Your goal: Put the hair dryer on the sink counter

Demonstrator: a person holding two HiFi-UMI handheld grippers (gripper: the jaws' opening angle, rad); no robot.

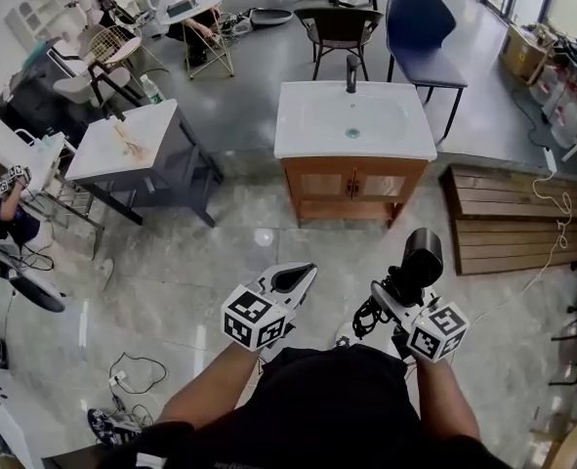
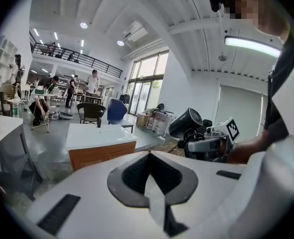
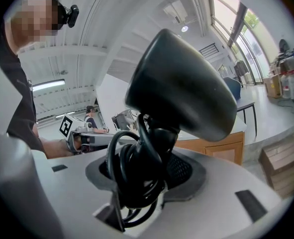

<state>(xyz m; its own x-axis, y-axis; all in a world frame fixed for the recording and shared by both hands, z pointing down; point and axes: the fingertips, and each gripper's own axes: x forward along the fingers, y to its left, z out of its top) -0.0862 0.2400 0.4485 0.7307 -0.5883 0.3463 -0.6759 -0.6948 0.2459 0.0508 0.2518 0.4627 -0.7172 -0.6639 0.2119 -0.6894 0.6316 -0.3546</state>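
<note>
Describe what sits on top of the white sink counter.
The white sink counter carries only a black upright faucet at its back edge and a small drain in its basin; closed wooden doors hide the cabinet's inside.

You have no word, number or brand here that can be read. The left marker cube [image 1: 252,318] and the right marker cube [image 1: 437,330] carry only black-and-white square patterns, with no letters or digits. In the left gripper view, a faint pale mark sits on the side of the hair dryer [image 2: 185,122], but it is too small to make out.
</note>
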